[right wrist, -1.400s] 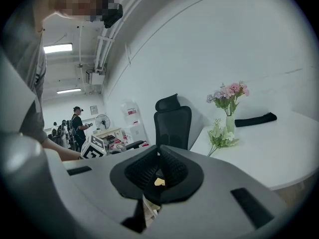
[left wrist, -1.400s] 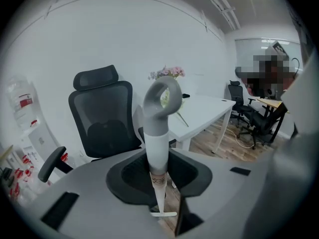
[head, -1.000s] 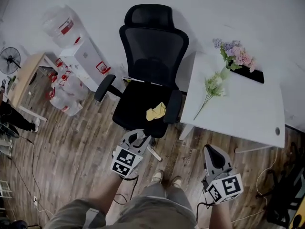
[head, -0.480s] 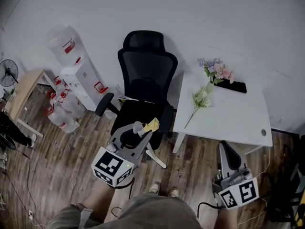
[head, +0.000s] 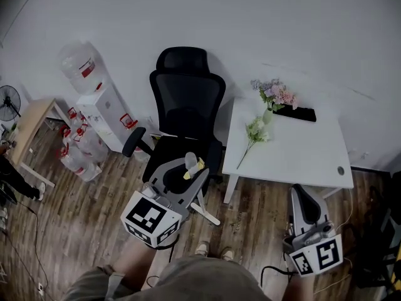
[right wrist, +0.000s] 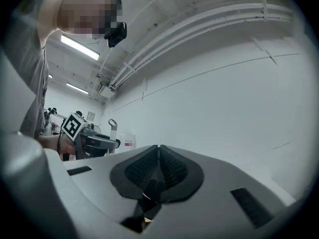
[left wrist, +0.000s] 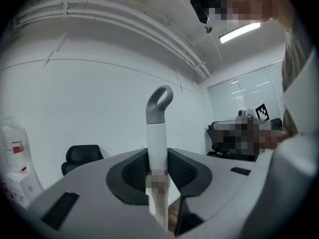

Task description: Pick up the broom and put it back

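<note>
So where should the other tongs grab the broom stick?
Probably the broom stick, just under its grey loop, coming level from the side. It stands upright, thin and straight there, and the left tongs clamp it lower down.

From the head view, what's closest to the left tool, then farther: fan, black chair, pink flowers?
1. Black office chair, straight ahead.
2. Pink flowers, on the white table at right.
3. Fan, far left.

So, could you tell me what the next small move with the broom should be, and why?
Probably carry it upright toward the wall: the left gripper is clamped on the broom handle, and the right gripper is shut and empty.
</note>
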Demonstrator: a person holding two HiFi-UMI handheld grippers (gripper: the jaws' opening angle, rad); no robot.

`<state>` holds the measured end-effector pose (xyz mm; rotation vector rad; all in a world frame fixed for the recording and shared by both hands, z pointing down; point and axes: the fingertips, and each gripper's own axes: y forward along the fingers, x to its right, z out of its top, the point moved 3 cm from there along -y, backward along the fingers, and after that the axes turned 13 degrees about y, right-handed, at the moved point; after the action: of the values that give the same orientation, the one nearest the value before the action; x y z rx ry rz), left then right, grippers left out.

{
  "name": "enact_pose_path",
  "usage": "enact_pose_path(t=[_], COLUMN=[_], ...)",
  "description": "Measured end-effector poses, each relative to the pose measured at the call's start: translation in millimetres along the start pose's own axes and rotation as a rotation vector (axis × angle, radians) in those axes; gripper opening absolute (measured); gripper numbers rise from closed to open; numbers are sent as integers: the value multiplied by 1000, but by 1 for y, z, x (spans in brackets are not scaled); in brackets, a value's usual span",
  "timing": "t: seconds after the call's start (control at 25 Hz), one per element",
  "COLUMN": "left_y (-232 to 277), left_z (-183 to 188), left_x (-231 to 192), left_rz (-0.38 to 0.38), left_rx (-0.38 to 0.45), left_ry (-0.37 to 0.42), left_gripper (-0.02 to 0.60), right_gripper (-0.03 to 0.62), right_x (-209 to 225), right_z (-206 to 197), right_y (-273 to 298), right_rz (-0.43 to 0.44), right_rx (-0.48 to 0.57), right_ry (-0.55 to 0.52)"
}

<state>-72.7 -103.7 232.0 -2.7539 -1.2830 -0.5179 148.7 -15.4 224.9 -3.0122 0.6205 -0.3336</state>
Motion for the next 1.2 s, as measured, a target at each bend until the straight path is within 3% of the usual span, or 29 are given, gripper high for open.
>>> enact_pose_path(t=[0.4, 0.88, 1.2], left_y=[24, 57, 84], left_z=[-44, -150, -232], left_x=[28, 75, 107], left_rz=[-64, -181, -225], left_rx=[-121, -348, -481], left_ry=[-27, -13, -121], left_gripper=[109, 107, 107], right_gripper=[38, 38, 38], right_x=[25, 62, 86], right_z=[-25, -115, -175], right_y=[-11, -6, 2], right_rz=[-58, -129, -170], right_rx=[-66, -299, -394], right_ry=[45, 101, 205])
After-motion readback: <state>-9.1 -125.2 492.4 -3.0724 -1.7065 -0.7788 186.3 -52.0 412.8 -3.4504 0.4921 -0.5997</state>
